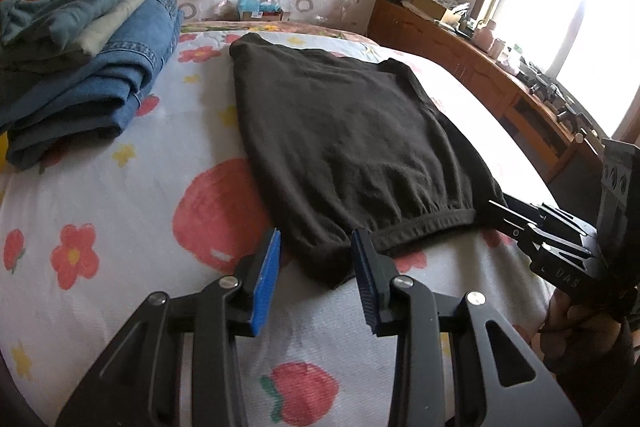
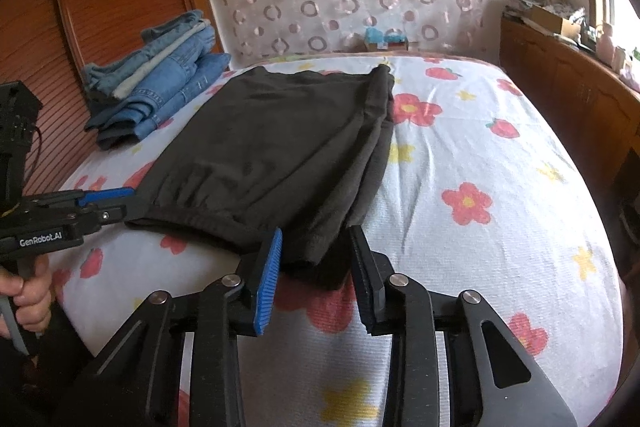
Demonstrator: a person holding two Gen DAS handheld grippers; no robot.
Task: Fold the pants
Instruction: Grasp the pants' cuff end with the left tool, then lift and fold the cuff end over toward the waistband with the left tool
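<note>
Fingers of left gripper (image 1: 316, 259) apart, straddling near-left corner of dark brown knit pants (image 1: 340, 131); pads not yet pinching cloth. Right gripper (image 2: 316, 259) likewise apart around near-right corner. Pants lie already folded, waistband at bed's near edge, on flowered white bedsheet (image 1: 120, 195). Step, by my reading: gripping both near corners. Next: pinch, lift together, carry toward far edge. No containers; 1 stack of folded blue jeans (image 1: 96, 67) at bed's far-left corner.

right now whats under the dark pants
The dark pants lie flat on the floral bedsheet, which shows all around them. Whatever sheet lies directly beneath the fabric is covered, so nothing else can be confirmed there.
</note>
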